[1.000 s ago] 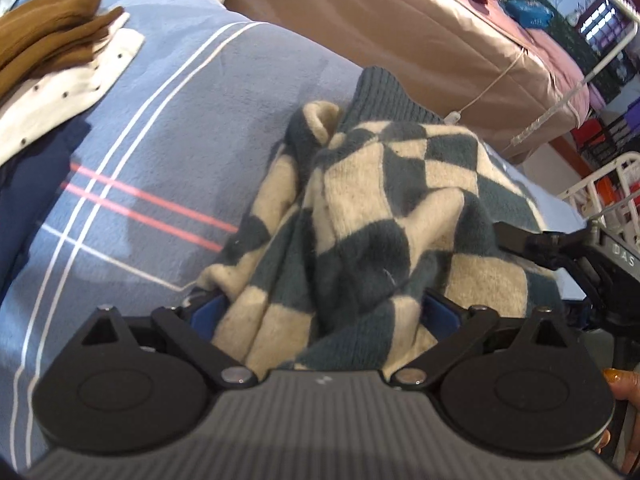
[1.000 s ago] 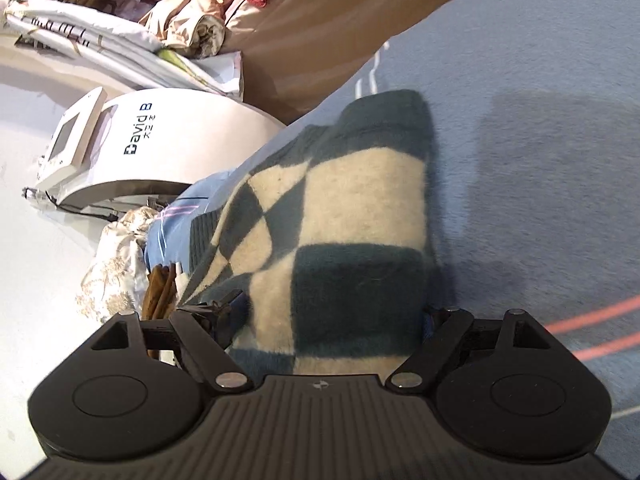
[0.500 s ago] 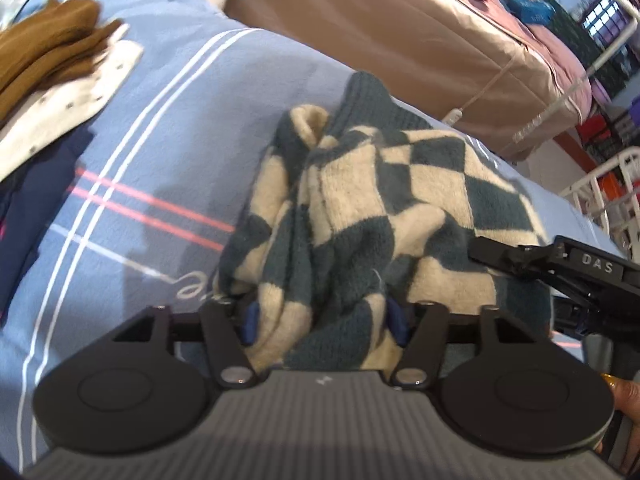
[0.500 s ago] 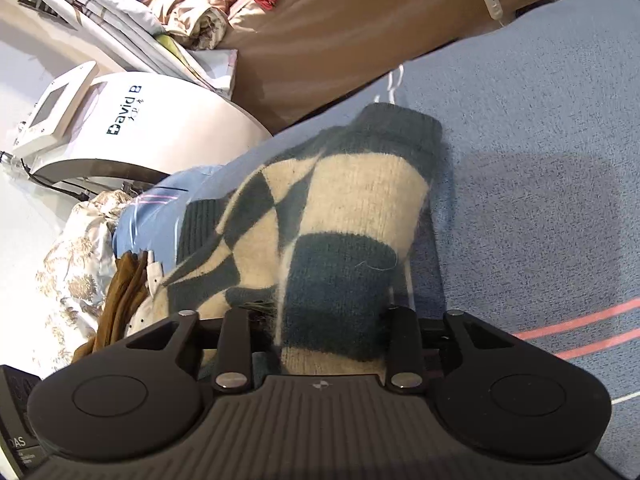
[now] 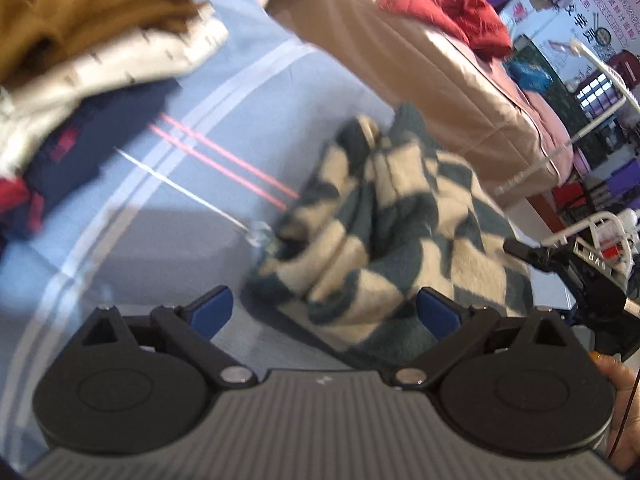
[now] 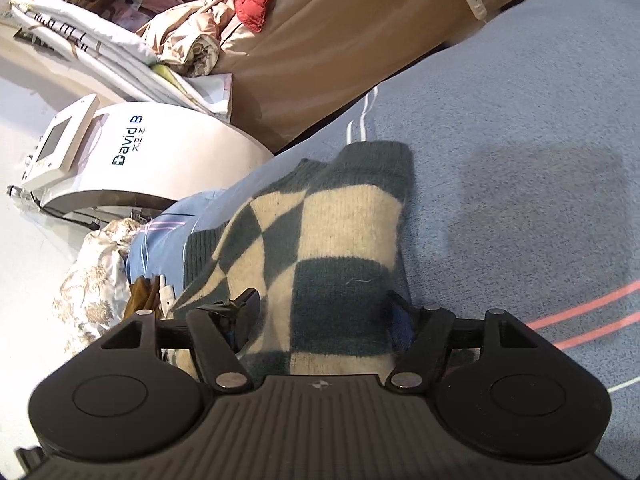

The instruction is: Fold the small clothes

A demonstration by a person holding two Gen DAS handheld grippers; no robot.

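A small knit sweater with a dark green and cream checker pattern (image 5: 400, 232) lies bunched on the blue striped bed sheet (image 5: 168, 240). My left gripper (image 5: 324, 312) is open and empty, its blue pads (image 5: 212, 308) wide apart just short of the sweater's near edge. In the right wrist view the sweater (image 6: 320, 248) lies between the fingers of my right gripper (image 6: 324, 320), with the jaws partly open around the cloth. The right gripper also shows at the right edge of the left wrist view (image 5: 576, 268).
A stack of folded clothes, brown (image 5: 80, 12), white (image 5: 120, 64) and navy (image 5: 80, 152), lies on the bed at the far left. A brown quilt (image 6: 340, 48) lies beyond the sweater. A white machine (image 6: 132, 160) stands beside the bed.
My left gripper has opened, let go of the sweater and pulled back to the left. My right gripper's jaws have spread wider around the cloth.
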